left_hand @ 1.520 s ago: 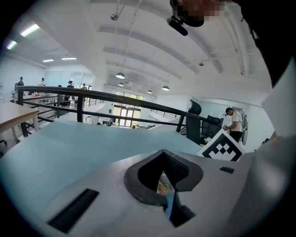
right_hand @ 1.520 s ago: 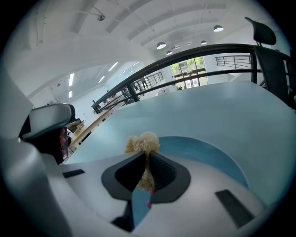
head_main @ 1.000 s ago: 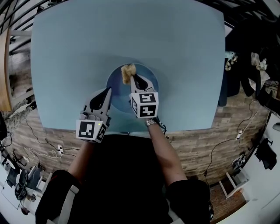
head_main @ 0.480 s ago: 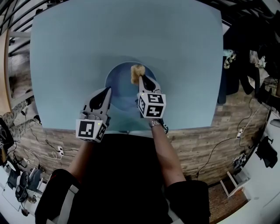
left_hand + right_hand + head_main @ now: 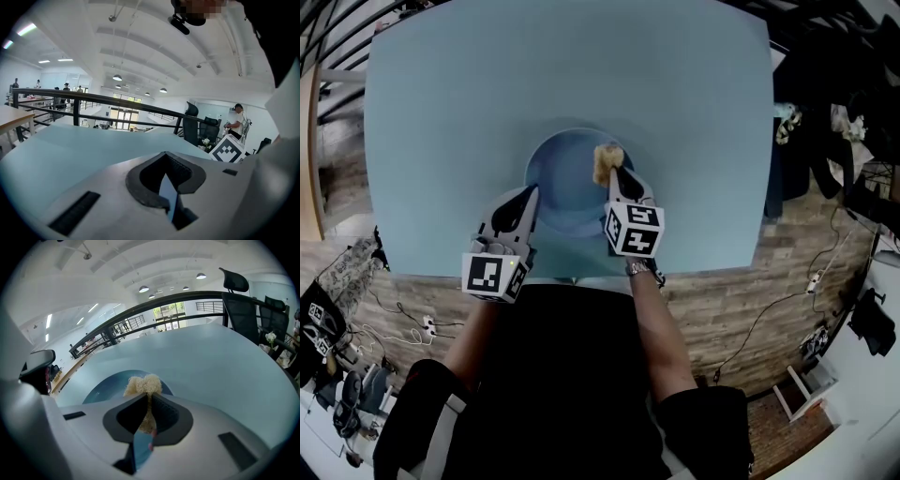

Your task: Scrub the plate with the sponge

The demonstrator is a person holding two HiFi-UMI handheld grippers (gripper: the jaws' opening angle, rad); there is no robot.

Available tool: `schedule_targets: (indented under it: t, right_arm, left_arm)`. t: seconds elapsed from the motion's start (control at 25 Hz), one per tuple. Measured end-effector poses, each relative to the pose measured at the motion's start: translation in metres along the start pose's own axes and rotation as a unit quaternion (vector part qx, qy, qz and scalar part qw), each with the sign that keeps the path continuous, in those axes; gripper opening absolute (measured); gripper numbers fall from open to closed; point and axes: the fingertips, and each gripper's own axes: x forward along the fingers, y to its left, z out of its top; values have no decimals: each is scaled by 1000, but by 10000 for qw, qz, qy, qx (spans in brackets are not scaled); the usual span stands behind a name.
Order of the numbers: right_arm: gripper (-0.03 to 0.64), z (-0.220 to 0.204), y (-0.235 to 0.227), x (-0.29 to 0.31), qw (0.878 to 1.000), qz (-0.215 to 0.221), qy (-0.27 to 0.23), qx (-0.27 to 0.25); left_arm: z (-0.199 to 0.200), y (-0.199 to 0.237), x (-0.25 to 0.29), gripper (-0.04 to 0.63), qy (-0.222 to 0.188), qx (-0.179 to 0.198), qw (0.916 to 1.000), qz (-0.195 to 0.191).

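Centrally, one round blue plate (image 5: 565,192) is seen lying flat on the pale blue bench (image 5: 469,84), toward its near edge. One tan, fluffy sponge (image 5: 606,161) is held over the plate's far right part, just inside the rim. Its long axis is set in line with the jaws that grip it, and its free end is pointed away from the person, toward the far side of the bench.

Two hand-held grippers are counted. The right hand-held gripper (image 5: 614,175) is clamped on the sponge. In the right gripper view the jaws are seen almost together, with the sponge squeezed between the dark pads and its frayed tuft left sticking out beyond the tips, above the plate.

The left hand-held gripper (image 5: 531,193) is placed with its tips at the plate's left rim. In the left gripper view its jaws are seen pressed together, and nothing is made out between them but a thin blue sliver. Whether the rim is pinched or merely touched cannot be told.

One marker cube (image 5: 635,231) is carried on each hand-held gripper, two in all
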Motion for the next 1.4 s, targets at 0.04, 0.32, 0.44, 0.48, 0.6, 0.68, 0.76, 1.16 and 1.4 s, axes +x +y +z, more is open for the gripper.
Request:
schedule_targets:
  t: [0.04, 0.32, 0.44, 0.48, 0.6, 0.68, 0.76, 1.16, 1.4]
  right_arm:
    - [34, -1, -1, -2, 10000, -31, 7, 2]
    - [34, -1, 6, -16, 10000, -33, -39, -50]
    - [34, 0, 19, -17, 9998, 116, -60, -135]
    - [34, 1, 25, -18, 9997, 176, -64, -159]
    - [34, 2, 44, -17, 9990, 371, -67, -237]
    - [34, 2, 59, -15, 9982, 511, -57, -308]
    - [34, 1, 73, -12, 9971, 648, -28, -390]
    - [34, -19, 132, 14, 9892, 1205, 307, -770]
    - [34, -29, 143, 27, 9877, 1263, 509, -774]
  left_arm:
    - [0, -1, -1, 2, 6, 15, 10000, -11]
    - [-2, 2, -11, 2, -25, 39, 10000, 22]
    - [-4, 5, -17, 2, -34, 20, 10000, 85]
    - [-4, 6, -19, 2, -42, 12, 9999, 109]
    - [-5, 8, -25, 2, -45, 2, 9999, 163]
    - [-5, 10, -28, 2, -48, 1, 9998, 197]
    - [-5, 13, -31, 2, -68, -11, 9997, 241]
    - [-7, 22, -43, 2, -112, -106, 9986, 496]
    - [-8, 28, -49, 2, -99, -136, 9980, 614]
